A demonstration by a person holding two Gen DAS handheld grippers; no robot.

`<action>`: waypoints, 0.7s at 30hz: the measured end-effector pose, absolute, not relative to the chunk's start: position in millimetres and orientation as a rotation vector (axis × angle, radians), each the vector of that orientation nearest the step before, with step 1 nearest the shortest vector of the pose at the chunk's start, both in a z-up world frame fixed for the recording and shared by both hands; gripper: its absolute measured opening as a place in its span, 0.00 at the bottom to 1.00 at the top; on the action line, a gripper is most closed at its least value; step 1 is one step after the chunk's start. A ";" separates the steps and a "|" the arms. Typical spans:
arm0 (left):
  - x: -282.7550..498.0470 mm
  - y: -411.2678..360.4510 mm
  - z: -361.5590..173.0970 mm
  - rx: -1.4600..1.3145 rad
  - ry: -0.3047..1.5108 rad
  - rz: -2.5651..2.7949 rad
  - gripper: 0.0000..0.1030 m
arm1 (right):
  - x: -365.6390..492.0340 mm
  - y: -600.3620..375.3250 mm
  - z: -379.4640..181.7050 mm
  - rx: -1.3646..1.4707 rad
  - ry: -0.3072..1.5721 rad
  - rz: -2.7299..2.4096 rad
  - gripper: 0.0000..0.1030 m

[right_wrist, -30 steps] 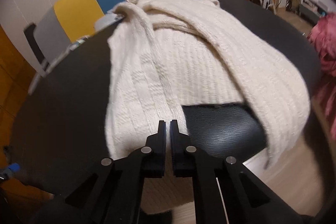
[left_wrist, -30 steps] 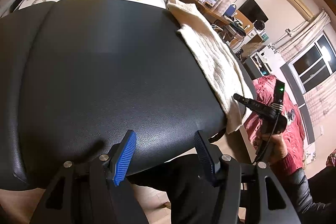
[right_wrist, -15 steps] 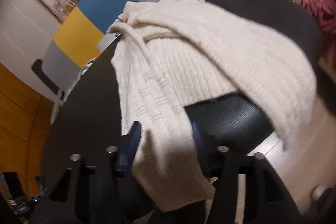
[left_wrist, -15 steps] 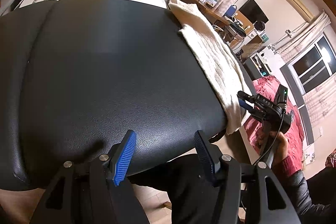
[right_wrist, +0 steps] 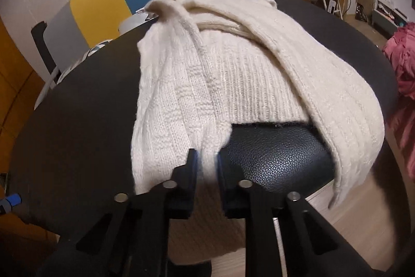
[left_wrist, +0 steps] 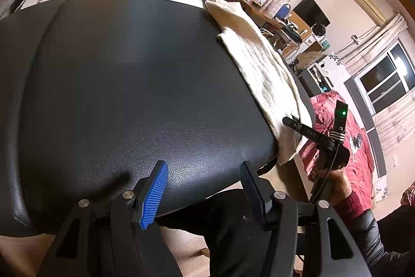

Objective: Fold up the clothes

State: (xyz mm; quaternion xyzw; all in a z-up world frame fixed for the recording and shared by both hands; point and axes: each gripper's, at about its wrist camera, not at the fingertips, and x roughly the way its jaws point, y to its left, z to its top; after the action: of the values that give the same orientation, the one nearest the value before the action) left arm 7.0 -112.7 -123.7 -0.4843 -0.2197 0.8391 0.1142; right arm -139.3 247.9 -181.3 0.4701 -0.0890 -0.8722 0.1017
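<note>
On black table (right_wrist: 272, 155), R gripper (right_wrist: 206, 168) closing on cream sweater (right_wrist: 233, 85) hem.

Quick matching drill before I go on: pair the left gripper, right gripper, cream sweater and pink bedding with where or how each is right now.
1. left gripper
2. right gripper
3. cream sweater
4. pink bedding

A. spread over the black cushion
B. closing, knit between its fingers
C. far right, off the cushion
D. open, nothing between its fingers

Pairs: 1-D, 2-B, 3-A, 4-C
</note>
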 end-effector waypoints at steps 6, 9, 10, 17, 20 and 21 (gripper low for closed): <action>8.6 -122.1 -121.0 -1.394 -0.673 2.484 0.56 | -138.0 229.4 -155.6 1.277 -0.383 -2.502 0.12; 9.8 -126.7 -118.5 -1.379 -0.703 2.517 0.56 | -140.4 198.0 -129.8 1.172 -0.378 -2.438 0.12; 10.6 -128.0 -117.5 -1.372 -0.706 2.522 0.56 | -141.1 185.3 -121.4 1.139 -0.367 -2.415 0.12; 13.4 -143.8 -110.5 -1.338 -0.731 2.566 0.56 | -146.7 70.4 -111.8 1.070 -0.216 -2.199 0.08; 14.1 -153.1 -108.3 -1.329 -0.753 2.595 0.56 | -145.3 13.5 -124.2 1.081 -0.151 -2.072 0.08; 13.9 -156.7 -108.0 -1.329 -0.761 2.601 0.56 | -143.5 -0.9 -128.8 1.086 -0.138 -2.032 0.08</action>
State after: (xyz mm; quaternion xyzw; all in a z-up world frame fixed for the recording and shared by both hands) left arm 13.9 -156.7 -108.0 -0.4395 -0.2518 0.8600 0.0614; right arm -143.5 -0.9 -128.8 0.4301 -0.0545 -0.8050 0.4050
